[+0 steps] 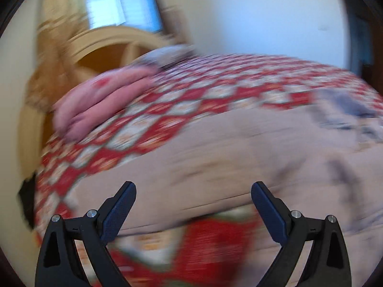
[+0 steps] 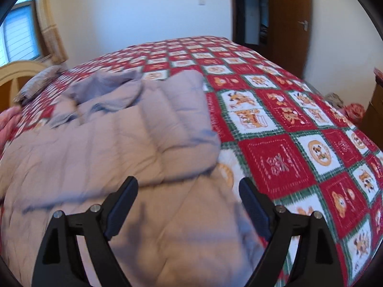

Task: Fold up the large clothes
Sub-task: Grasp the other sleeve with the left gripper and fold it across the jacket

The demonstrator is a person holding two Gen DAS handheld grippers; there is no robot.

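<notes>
A large pale grey-beige padded coat (image 2: 134, 148) lies spread on the bed, one part folded over onto its body, its hood bunched toward the far left. My right gripper (image 2: 188, 186) hangs just above the coat's near part, open, with nothing between its fingers. In the blurred left wrist view the same coat (image 1: 239, 157) stretches across the bed, its near hem running under my left gripper (image 1: 194, 191). That gripper is open too and holds nothing.
The bed carries a red, white and green patchwork quilt (image 2: 299, 131). A pink folded bundle (image 1: 100, 105) and a grey pillow (image 1: 165, 55) lie near the wooden headboard (image 1: 107, 47). A window (image 2: 19, 35) is at the left and a brown door (image 2: 287, 24) beyond the bed.
</notes>
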